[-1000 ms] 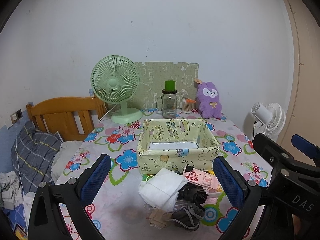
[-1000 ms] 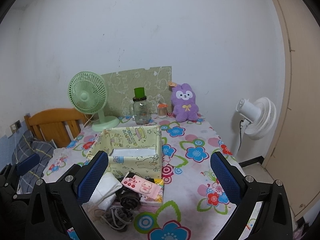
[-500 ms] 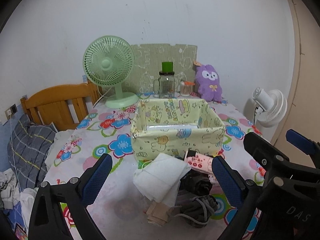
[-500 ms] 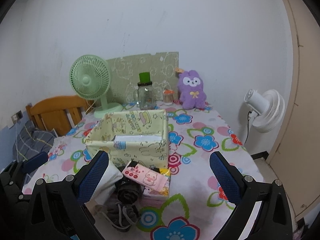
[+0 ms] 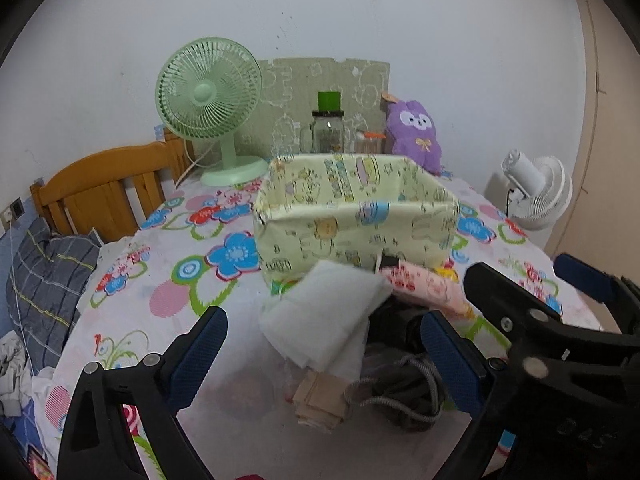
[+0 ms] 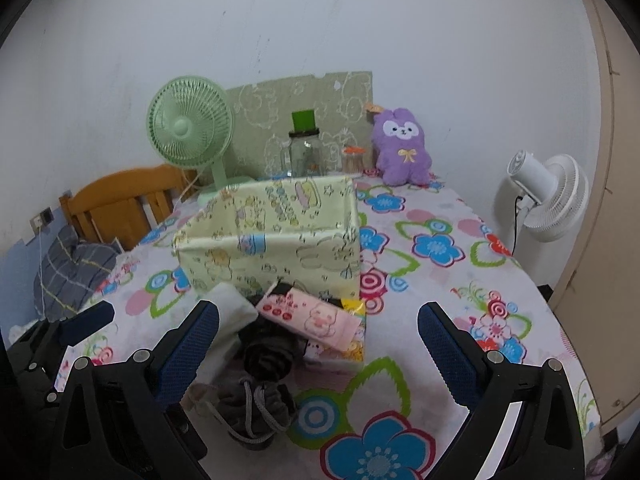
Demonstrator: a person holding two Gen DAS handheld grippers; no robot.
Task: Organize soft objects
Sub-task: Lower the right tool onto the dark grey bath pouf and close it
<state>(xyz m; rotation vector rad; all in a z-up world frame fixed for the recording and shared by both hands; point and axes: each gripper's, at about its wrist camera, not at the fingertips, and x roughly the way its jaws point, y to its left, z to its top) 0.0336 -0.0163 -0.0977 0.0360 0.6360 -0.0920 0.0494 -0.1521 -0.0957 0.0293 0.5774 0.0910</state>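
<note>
Pile of soft stuff sits on the table just in front of the bin, touching its near wall. In it: white cloth on the left, folded and puffy; pink pack w/ a cartoon print on the right, leaning on a flat printed packet; black bundle between and under them; grey drawstring pouch nearest the cameras; small beige fold at the near-left edge.

Handling, my guess: all light and limp, nothing fragile. Cloth will sag and unfold if pinched by one corner, so take it across the thick folded middle. Pink pack looks like slick film, may slip; grip across its short width. Pouch: grab the body, not the cord, or it'll dangle.

Left gripper is spread wide, nothing held. The cloth's near edge lies between its fingers, so it's lined up on the cloth but not yet touching as far as I can tell. Right gripper also wide and empty, w/ the black bundle and pink pack between its fingers, hovering near.

Bin is open-topped, soft-sided, so it may shift if bumped. Behind the bin: green fan, jar, purple plush by the wall.
</note>
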